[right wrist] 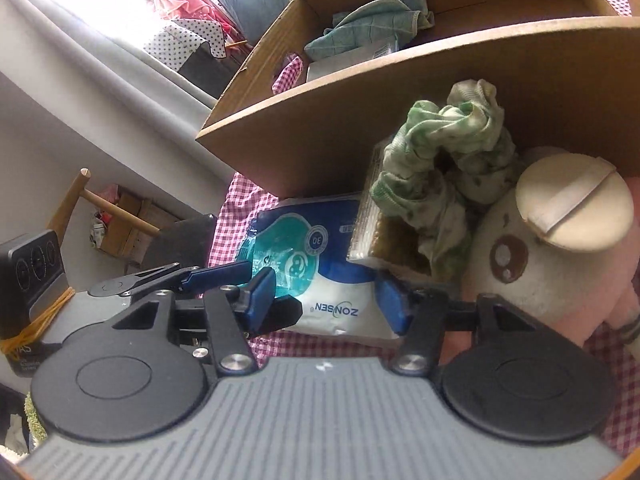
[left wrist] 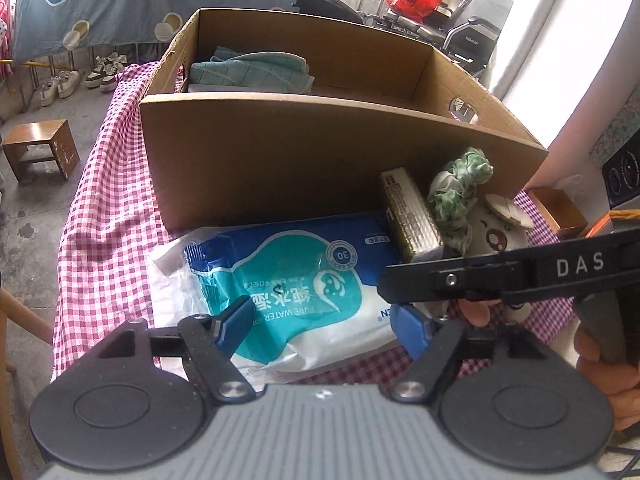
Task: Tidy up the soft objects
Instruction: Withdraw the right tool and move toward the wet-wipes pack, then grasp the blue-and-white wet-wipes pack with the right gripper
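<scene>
The left gripper (left wrist: 320,322) is nearest, its blue fingers apart on the two sides of the wet wipes pack (left wrist: 288,280); I cannot tell if they press it. The right gripper (right wrist: 326,298) also stands apart at the pack's near end, not clamped. The pack lies on the checked tablecloth (left wrist: 100,216), touching the cardboard box (left wrist: 280,152). A green scrunchie (right wrist: 436,160) and plush toy (right wrist: 532,276) lie beside it. A teal cloth (left wrist: 252,70) lies inside the box.

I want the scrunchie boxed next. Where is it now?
In both wrist views the green scrunchie lies outside the cardboard box, against its front wall, atop the sponge pack, beside the plush toy.
</scene>
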{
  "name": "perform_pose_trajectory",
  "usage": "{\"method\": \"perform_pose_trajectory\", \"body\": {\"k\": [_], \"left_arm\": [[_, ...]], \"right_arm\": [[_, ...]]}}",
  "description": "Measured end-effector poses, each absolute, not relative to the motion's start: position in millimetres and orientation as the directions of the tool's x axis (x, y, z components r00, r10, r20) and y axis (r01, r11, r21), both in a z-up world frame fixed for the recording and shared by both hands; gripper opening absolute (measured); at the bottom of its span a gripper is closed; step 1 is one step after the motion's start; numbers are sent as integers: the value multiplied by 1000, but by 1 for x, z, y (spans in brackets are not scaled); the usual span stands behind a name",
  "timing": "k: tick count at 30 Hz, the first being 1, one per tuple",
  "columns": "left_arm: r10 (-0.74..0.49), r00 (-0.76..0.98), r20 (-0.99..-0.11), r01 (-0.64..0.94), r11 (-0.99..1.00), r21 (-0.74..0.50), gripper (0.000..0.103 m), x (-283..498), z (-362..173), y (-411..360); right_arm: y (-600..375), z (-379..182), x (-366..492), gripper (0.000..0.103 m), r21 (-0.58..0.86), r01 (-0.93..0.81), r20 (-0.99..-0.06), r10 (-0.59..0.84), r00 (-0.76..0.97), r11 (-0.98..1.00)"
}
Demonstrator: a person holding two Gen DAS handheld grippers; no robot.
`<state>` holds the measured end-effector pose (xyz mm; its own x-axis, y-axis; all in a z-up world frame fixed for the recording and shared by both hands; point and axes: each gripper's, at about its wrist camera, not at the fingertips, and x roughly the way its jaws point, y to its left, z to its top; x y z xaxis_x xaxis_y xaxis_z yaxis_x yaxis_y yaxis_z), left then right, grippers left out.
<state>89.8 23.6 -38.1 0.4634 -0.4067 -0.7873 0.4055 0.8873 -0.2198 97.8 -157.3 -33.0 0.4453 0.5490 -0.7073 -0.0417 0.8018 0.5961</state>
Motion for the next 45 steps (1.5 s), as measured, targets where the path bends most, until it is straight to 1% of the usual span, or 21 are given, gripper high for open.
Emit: {"method": "perform_pose_trajectory", "body": {"k": [1,5,8,13,15,17,19,21,24,27,29,31,33,35,37,39,40,43,45], "left_arm": [[-419,459,-783,411,882,-231,81,89,-38,24],[-458,429,-779,423,864,-274,81,83,-37,26],[-510,398,-762,429,838,-337,81,76,-33,32],[-570,361,-738,417,807,-419,81,62,-30,42],[-539,388,-747,402,829,-389,81,57,-28,46],[-508,432,-745,388,851,-355,84,54,-25,52],[-467,481,-742,367,876,-314,88,55,-21,60],[-423,516,-745,354,897,-265,88,60,-20,64],[-366,541,-757,320,922,-217,88,73,-24,69],[-363,544,-756,298,926,-230,88,90,-29,77],[-367,552,-749,302,925,-230,88,99,-32,78],[-360,540,-761,281,929,-240,88,109,-38,78],[-379,519,-766,272,923,-272,88,114,-44,80],[-423,494,-760,287,904,-317,88,110,-46,81],[-448,484,-752,306,891,-335,88,102,-45,79],[-473,457,-753,319,877,-358,83,92,-43,77],[-471,450,-759,310,879,-362,85,88,-43,78],[-527,393,-753,333,845,-418,85,76,-46,80],[-511,399,-762,341,854,-394,85,70,-47,78]], "right_arm": [[-153,-34,100,58,596,-39,-711,550,439,802],[-143,-36,99,61,610,-47,-704,568,427,791],[-137,-36,98,61,622,-54,-698,584,414,781],[-115,-39,96,61,680,-119,-666,677,312,723],[-109,-36,97,61,654,-140,-682,660,315,743],[-112,-32,99,61,637,-133,-692,639,337,760],[-118,-29,102,66,639,-101,-693,628,353,763],[-124,-29,106,69,643,-67,-697,619,362,763],[-136,-32,111,70,659,-23,-697,621,359,752],[-150,-34,112,74,705,16,-664,653,364,709],[-154,-36,113,76,713,36,-662,655,363,700],[-156,-38,112,79,714,50,-666,655,356,698],[-158,-41,111,79,712,63,-673,654,344,700],[-157,-45,109,80,711,70,-677,655,335,699],[-156,-49,109,80,714,78,-679,659,323,696],[-154,-53,109,80,714,85,-682,663,309,695],[-153,-55,108,81,713,86,-684,663,303,696],[-151,-57,107,81,701,76,-696,657,290,709],[-147,-57,106,81,690,63,-705,649,284,721]]}}
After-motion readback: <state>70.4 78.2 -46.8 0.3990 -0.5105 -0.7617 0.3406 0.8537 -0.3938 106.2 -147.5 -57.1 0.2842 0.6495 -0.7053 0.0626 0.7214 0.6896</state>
